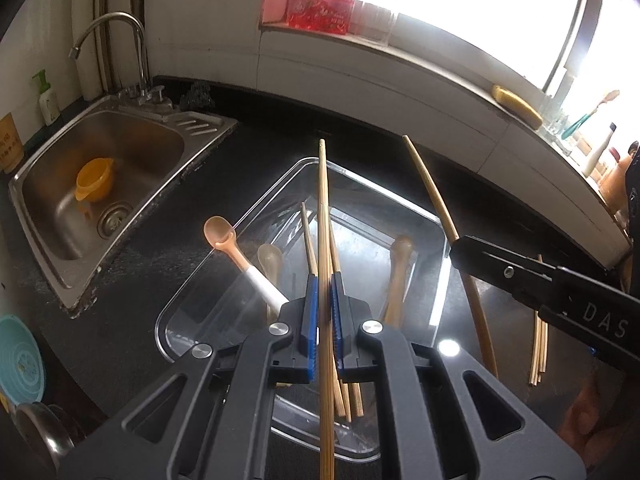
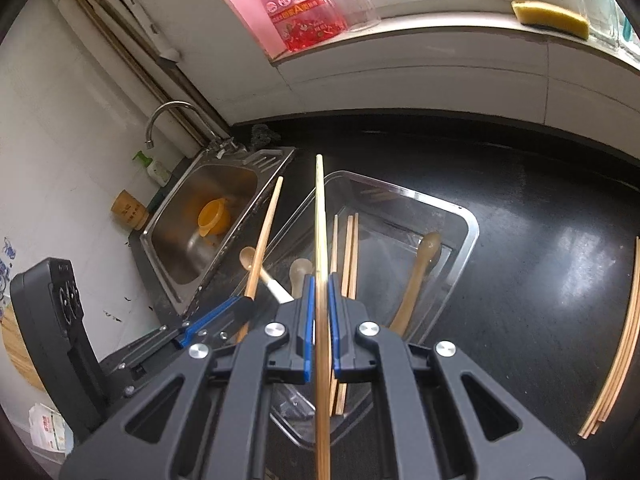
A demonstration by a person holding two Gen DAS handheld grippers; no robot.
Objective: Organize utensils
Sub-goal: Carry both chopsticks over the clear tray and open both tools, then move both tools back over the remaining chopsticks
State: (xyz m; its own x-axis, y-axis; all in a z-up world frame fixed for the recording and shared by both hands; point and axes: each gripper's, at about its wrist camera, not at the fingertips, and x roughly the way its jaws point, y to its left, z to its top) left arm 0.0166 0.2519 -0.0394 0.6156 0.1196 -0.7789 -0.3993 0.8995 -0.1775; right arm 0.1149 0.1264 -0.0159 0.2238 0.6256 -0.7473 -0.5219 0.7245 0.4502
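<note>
A clear plastic tray (image 1: 438, 220) (image 2: 470, 224) sits on the black counter and holds several wooden chopsticks (image 1: 307, 240) (image 2: 351, 248) and spoons (image 1: 398, 272) (image 2: 420, 268). One spoon (image 1: 222, 234) with a white handle leans over the tray's left rim. My left gripper (image 1: 325, 284) is shut on a chopstick (image 1: 322, 200) above the tray. My right gripper (image 2: 318, 284) is shut on another chopstick (image 2: 319, 208) above the tray; it shows in the left wrist view (image 1: 424, 184) too. The left gripper with its chopstick (image 2: 266, 232) shows at the left of the right wrist view.
A steel sink (image 1: 40, 184) (image 2: 160, 248) with an orange cup (image 1: 94, 180) lies left of the tray. Loose chopsticks (image 1: 538, 344) (image 2: 616, 364) lie on the counter at the right. Bottles, a jar and a sponge (image 2: 552, 16) stand on the windowsill behind.
</note>
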